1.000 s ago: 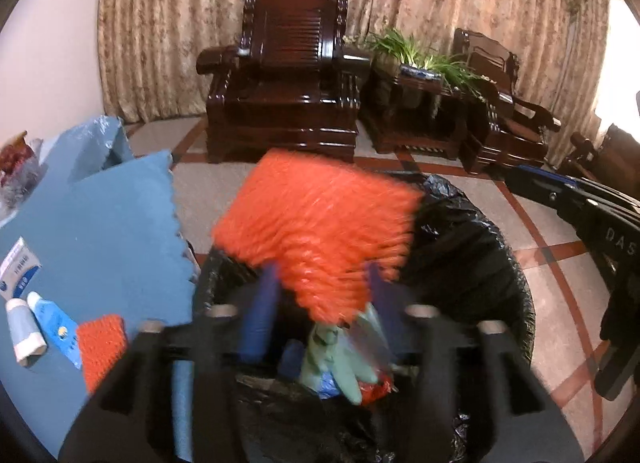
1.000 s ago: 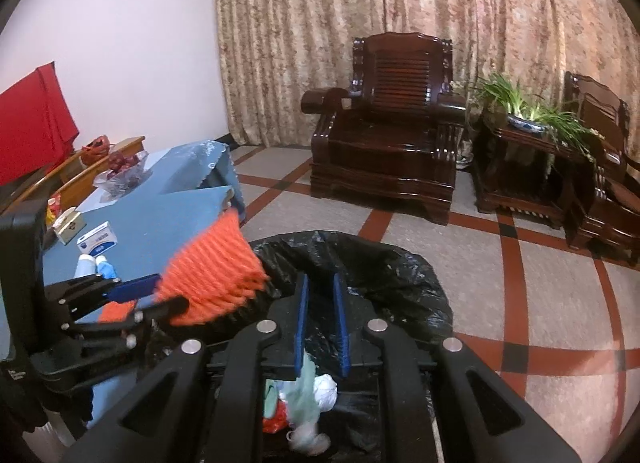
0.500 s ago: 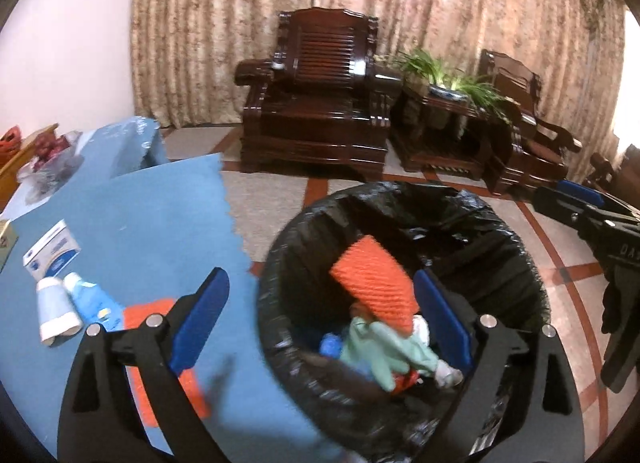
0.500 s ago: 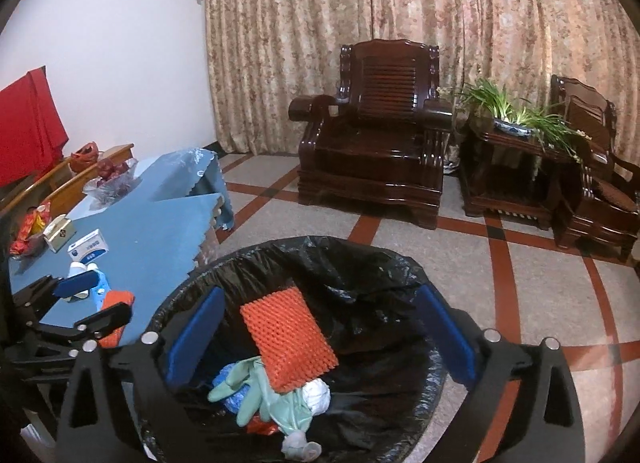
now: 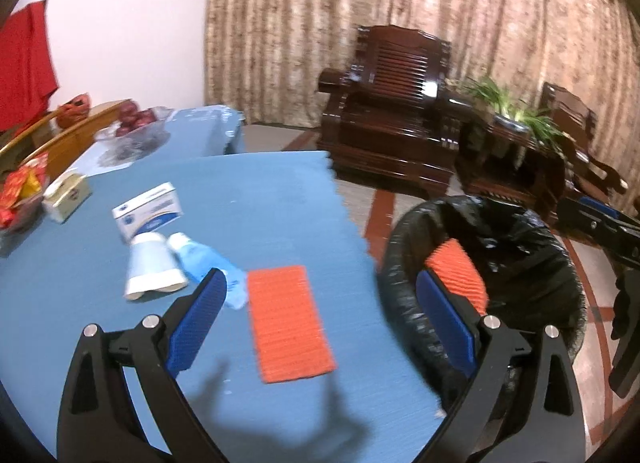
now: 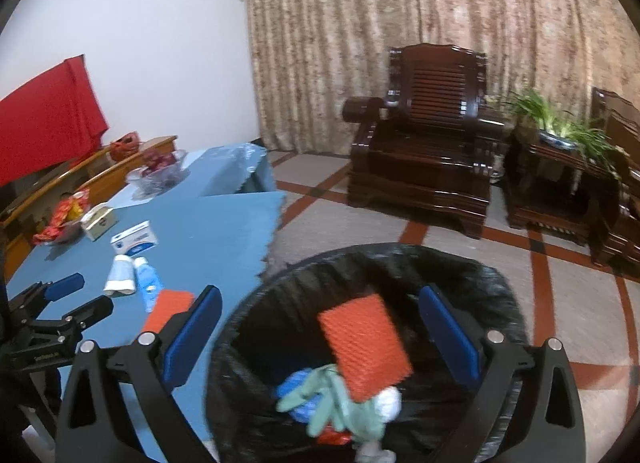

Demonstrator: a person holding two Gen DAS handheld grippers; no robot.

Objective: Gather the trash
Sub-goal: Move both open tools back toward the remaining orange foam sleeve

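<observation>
Trash first: from the left wrist camera, an orange mesh pad (image 5: 289, 322) lies flat on the blue table (image 5: 256, 199), centre of the frame, long axis running away from the camera with its far end tipped slightly left. The left gripper (image 5: 324, 327) hangs over it, fingers spread wide with nothing between them, one blue pad (image 5: 197, 319) to the pad's left, the other over the bin rim. Just left of the pad lie a blue tube (image 5: 200, 265) and a white tube (image 5: 152, 265), side by side, with a small white box (image 5: 147, 215) behind them. At right, the black-lined bin (image 5: 404, 303) holds a second orange pad (image 5: 458, 275), leaning on end.

Over to the right wrist camera: the right gripper (image 6: 320, 339) sits above the bin (image 6: 248, 327), fingers released and wide, gripping nothing. Inside, the second orange pad (image 6: 366, 345) rests tilted atop a green glove (image 6: 340, 407), its long axis slanting from upper left to lower right. The table pad (image 6: 170, 309) peeks out lower left, partly behind a finger, and the left gripper (image 6: 78, 295) shows at the far left edge.
</observation>
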